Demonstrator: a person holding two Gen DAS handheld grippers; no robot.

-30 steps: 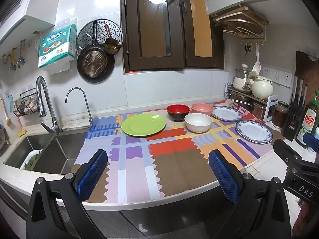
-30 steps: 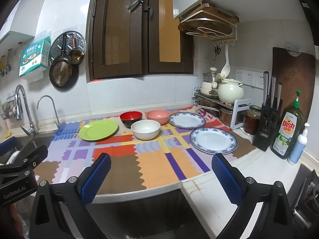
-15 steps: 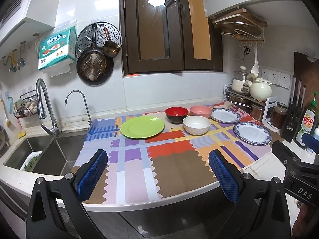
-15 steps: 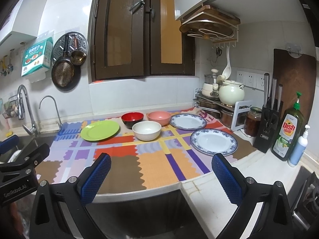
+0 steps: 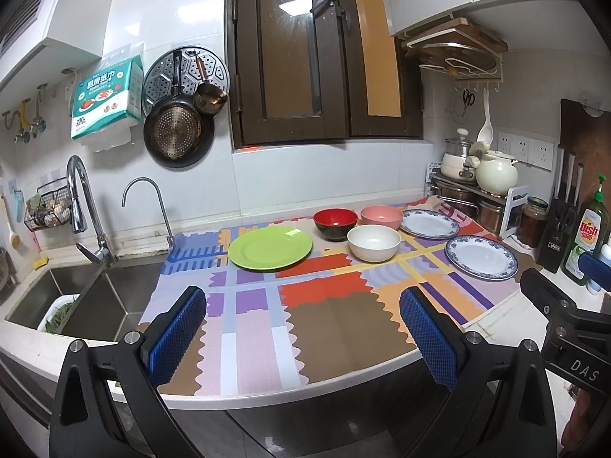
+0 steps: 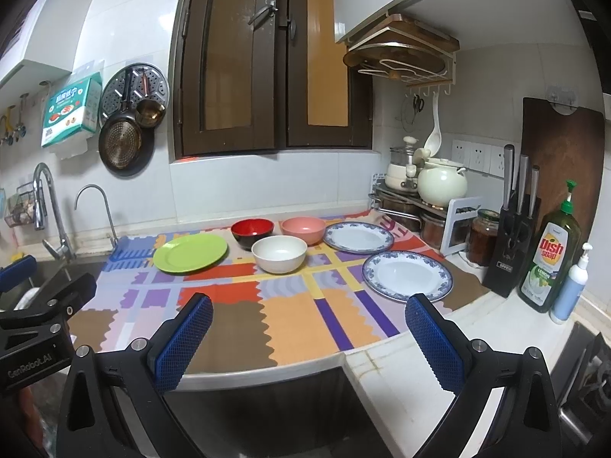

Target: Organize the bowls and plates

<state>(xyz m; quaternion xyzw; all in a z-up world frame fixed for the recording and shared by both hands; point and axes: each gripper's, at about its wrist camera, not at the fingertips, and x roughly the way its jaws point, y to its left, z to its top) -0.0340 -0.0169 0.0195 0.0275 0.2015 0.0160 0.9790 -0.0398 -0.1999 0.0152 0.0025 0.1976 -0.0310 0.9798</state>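
On a patchwork mat (image 5: pixel 324 316) lie a green plate (image 5: pixel 270 247) (image 6: pixel 190 252), a red-and-black bowl (image 5: pixel 335 223) (image 6: pixel 252 231), a pink bowl (image 5: pixel 381 216) (image 6: pixel 303 229), a white bowl (image 5: pixel 373 242) (image 6: pixel 279 253) and two blue-rimmed white plates, one far (image 5: pixel 429 223) (image 6: pixel 358 236), one nearer (image 5: pixel 481 256) (image 6: pixel 407 274). My left gripper (image 5: pixel 303 334) hangs open above the counter's front edge, well short of the dishes. My right gripper (image 6: pixel 309 339) is open too, level with it and empty.
A sink (image 5: pixel 76 297) with two taps lies left of the mat. A rack with pots (image 6: pixel 424 194), a jar, a knife block (image 6: pixel 513 229), dish soap (image 6: pixel 552 263) and a pump bottle line the right side. Pans hang on the back wall.
Both grippers have tilted slightly, so the counter sits a little lower in both views. The dishes stay where they were and both grippers stay open.
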